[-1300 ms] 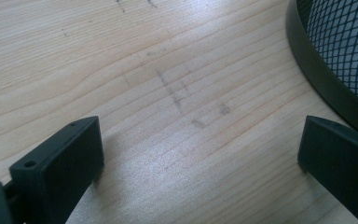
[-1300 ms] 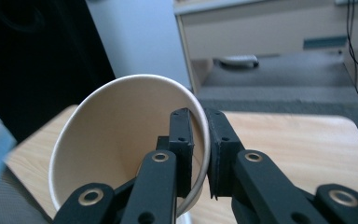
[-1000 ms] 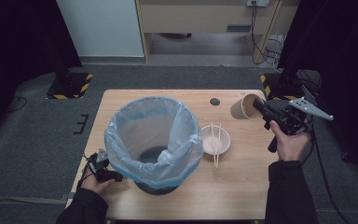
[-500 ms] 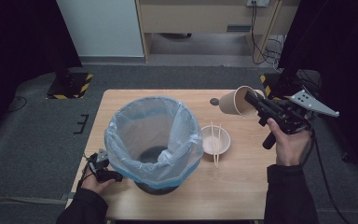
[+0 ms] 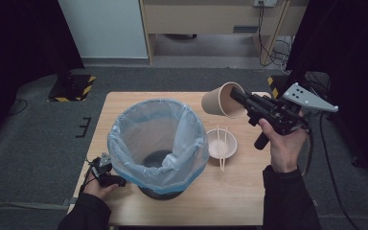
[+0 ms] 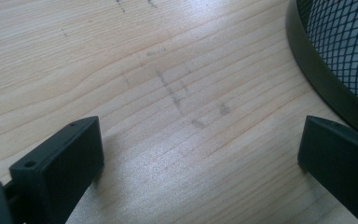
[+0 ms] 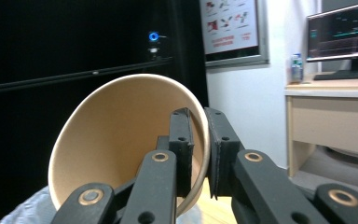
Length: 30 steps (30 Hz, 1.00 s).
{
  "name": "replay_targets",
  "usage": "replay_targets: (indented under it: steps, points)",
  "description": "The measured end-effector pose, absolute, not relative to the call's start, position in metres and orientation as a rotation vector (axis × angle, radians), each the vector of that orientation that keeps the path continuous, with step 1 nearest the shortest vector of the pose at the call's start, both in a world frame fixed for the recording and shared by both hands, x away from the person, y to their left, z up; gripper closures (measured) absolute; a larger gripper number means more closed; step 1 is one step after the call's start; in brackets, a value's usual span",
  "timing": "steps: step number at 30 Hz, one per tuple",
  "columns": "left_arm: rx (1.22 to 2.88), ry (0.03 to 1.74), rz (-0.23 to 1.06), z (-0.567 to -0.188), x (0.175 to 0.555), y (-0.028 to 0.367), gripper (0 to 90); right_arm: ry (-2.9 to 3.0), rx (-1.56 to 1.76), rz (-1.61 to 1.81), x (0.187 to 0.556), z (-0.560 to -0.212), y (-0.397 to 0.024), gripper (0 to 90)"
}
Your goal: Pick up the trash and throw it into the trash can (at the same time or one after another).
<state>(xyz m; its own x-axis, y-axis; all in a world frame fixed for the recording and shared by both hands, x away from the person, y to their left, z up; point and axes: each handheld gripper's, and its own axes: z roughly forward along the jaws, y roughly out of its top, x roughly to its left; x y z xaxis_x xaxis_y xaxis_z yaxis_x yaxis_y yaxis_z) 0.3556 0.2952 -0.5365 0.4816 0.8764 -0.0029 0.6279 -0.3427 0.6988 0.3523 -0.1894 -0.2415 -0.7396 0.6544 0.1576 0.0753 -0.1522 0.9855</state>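
Paper cup (image 5: 219, 100) is pinched at its rim by the right gripper (image 5: 240, 98), held tipped on its side above the table (image 5: 230, 196), mouth facing the person. Lined bin (image 5: 158, 143) lies just left and below, so the right hand is nearer. Left gripper (image 6: 200, 154) is spread wide, resting beside the bin's base.

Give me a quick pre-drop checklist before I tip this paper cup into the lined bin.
1. Grip: right gripper pinches the paper cup by its rim, one jaw inside, one outside: ok.
2. Cup over the bin opening: it hangs beside the rim toward the far right: not ok yet.
3. Cup empty: inside looks bare: ok.
4. Liner spread open: ok.
5. Left gripper open, resting on the table by the bin's base: ok.
6. Small bowl with chopsticks under the path: cannot tell clearance.
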Motion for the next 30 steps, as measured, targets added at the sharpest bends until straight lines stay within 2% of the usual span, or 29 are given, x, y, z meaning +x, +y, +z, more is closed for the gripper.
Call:
replay_targets:
  steps: [15,26,27,30]
  points:
    - [2.089,1.237,0.5,-0.537,0.356,0.295,0.0,1.87,0.72,1.947,0.354,-0.241,-0.127,82.4]
    - [2.09,1.234,0.499,-0.537,0.356,0.295,0.0,2.032,0.708,1.86,0.361,-0.26,-0.084,82.0]
    - [2.09,1.234,0.499,-0.537,0.356,0.295,0.0,2.051,0.71,1.849,0.362,-0.263,-0.08,81.7]
    - [2.09,1.233,0.498,-0.537,0.356,0.295,0.0,2.094,0.704,1.837,0.364,-0.27,-0.071,72.5]
